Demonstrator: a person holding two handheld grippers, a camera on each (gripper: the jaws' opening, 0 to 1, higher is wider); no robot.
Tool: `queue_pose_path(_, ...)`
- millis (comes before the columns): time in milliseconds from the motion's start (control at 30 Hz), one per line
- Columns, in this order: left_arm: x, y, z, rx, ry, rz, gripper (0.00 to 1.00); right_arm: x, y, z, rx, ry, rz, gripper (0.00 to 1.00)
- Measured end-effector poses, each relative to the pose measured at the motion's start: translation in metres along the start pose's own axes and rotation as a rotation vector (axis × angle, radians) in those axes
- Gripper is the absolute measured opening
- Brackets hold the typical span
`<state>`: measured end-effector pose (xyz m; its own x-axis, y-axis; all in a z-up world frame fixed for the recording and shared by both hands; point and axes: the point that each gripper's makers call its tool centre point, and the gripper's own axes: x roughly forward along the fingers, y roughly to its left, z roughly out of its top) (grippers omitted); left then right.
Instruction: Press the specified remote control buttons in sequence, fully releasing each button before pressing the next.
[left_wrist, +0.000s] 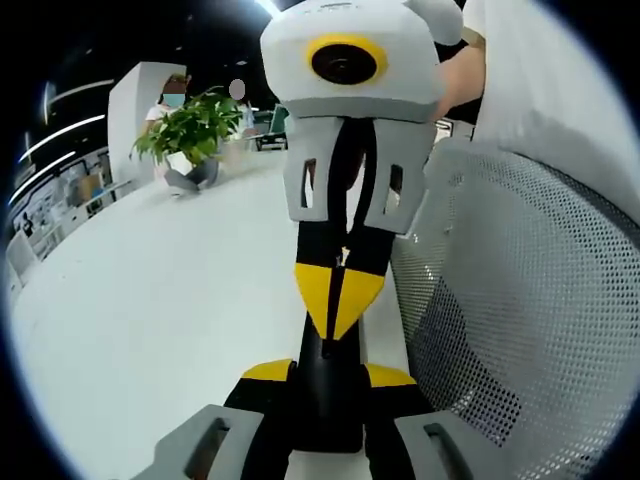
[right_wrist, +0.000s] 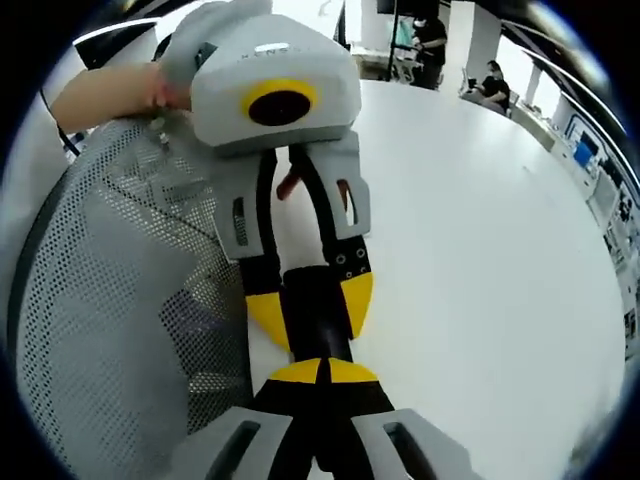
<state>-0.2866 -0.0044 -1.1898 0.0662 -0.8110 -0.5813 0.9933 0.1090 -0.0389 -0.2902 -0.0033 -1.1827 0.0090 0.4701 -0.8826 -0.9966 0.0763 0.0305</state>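
Observation:
A slim black remote (left_wrist: 325, 400) stands between the yellow fingertips of my left gripper (left_wrist: 330, 372), which is shut on it. My right gripper (left_wrist: 340, 300) faces it from above, its yellow tips pressed together and their point meeting the remote's upper face. In the right gripper view my shut right gripper (right_wrist: 320, 372) touches the black remote (right_wrist: 316, 300), and the left gripper (right_wrist: 310, 305) clamps the remote from both sides. The buttons are hidden under the jaws.
Everything hangs over a white table (left_wrist: 150, 300). A grey mesh chair back (left_wrist: 520, 300) stands close on one side, also the mesh chair (right_wrist: 120, 300). A potted plant (left_wrist: 190, 130) and people sit at the far end. A hand (right_wrist: 100, 95) holds the left gripper.

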Motion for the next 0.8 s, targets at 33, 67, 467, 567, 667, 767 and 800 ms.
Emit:
queue_pose_path(33,0.0000,0.0000,0.0000,-0.001,-0.001,0.000,0.25,-0.0002,-0.0004,-0.0001,0.003,-0.002,0.001,0.00)
queue_pose_path(67,-0.0001,0.0000,0.0000,-0.001,-0.001,0.000,0.25,-0.0004,-0.0001,-0.0002,0.005,-0.004,0.002,0.00)
queue_pose_path(467,-0.0003,0.0000,0.0002,-0.010,-0.003,0.005,0.25,-0.0043,-0.0007,0.0041,0.042,-0.056,0.009,0.00)
queue_pose_path(567,-0.0005,0.0000,0.0001,-0.012,-0.005,0.005,0.25,0.0009,0.0017,0.0027,0.045,-0.045,0.022,0.00)
queue_pose_path(667,-0.0004,-0.0001,-0.0002,-0.012,-0.005,0.005,0.25,-0.0005,0.0010,0.0034,0.039,-0.047,0.018,0.00)
queue_pose_path(767,-0.0004,-0.0002,-0.0002,-0.013,-0.004,0.007,0.25,0.0007,0.0014,0.0037,0.015,-0.032,0.017,0.00)
queue_pose_path(800,-0.0003,-0.0003,-0.0003,-0.013,-0.003,0.007,0.25,0.0009,0.0009,0.0039,0.024,-0.023,0.019,0.00)
